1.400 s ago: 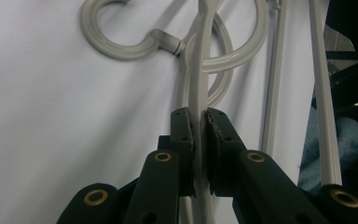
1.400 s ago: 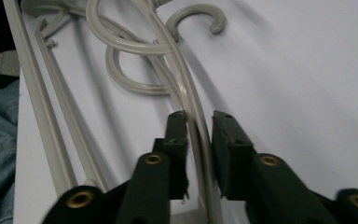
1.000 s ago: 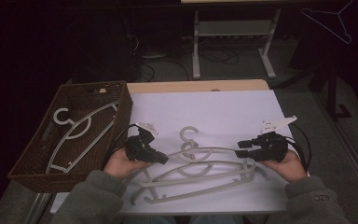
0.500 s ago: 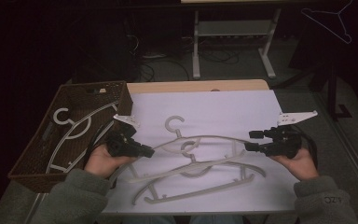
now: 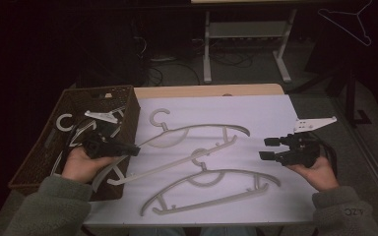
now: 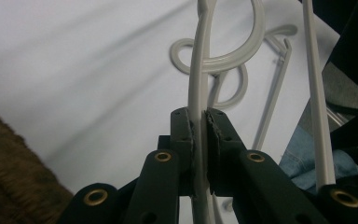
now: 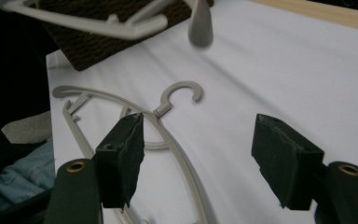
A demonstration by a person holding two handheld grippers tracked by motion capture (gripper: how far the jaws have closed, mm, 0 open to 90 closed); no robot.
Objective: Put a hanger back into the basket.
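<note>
Left gripper (image 5: 128, 149) jaws pinching the raised grey hanger (image 5: 197, 132); right gripper (image 5: 269, 149) jaws just opening, spread, nothing between.

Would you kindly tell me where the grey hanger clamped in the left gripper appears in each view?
High view: the hanger slants from the left gripper across the white sheet, left of centre.
Left gripper view: centre, rising from between the shut jaws.
Right gripper view: top left, its end raised above the table.
Shared landmark: the brown basket.
</note>
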